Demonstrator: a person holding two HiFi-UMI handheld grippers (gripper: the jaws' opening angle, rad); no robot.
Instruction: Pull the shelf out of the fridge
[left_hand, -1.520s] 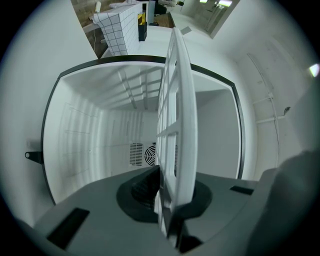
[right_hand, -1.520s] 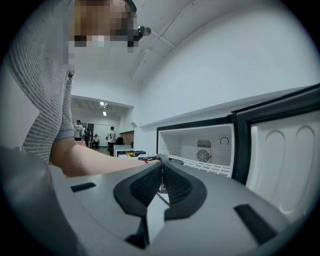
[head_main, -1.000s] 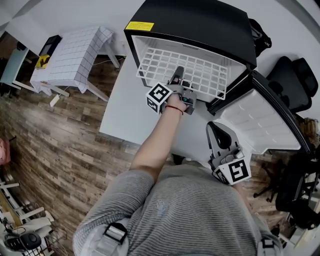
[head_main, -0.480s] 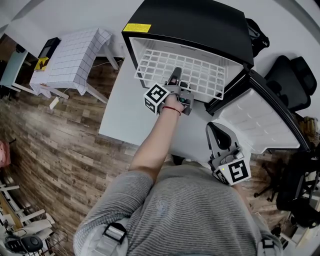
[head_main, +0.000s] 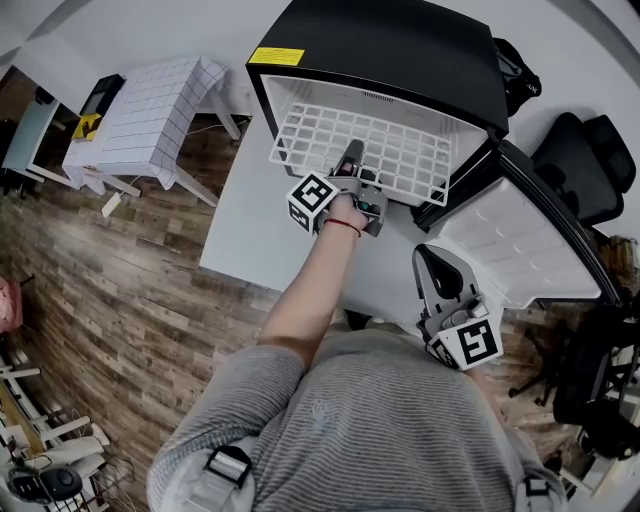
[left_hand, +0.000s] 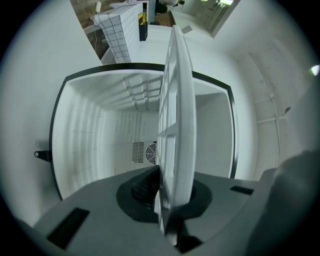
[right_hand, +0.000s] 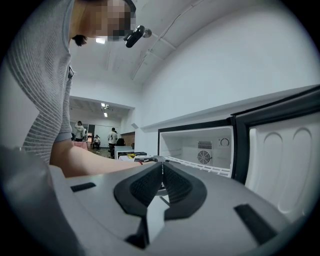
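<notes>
No legible text, only an illegibly small yellow label (head_main: 279, 56) atop the black fridge (head_main: 400, 45).

Blocked across the fridge (head_main: 400, 50) mouth by the wire shelf (head_main: 400, 150), jutting out over the tabletop (head_main: 250, 220) toward its near edge. Walled off on the right by the open door (head_main: 520, 250), swung out past the near right corner. Barred mid-tabletop by the left claw (head_main: 351, 152), clamped on the shelf's front rail, forearm (head_main: 310, 290) trailing over the near edge. Clear along the left edge and near left corner. Narrow lane between forearm and door, taken up by the right claw (head_main: 428, 256), pinched together on nothing.
</notes>
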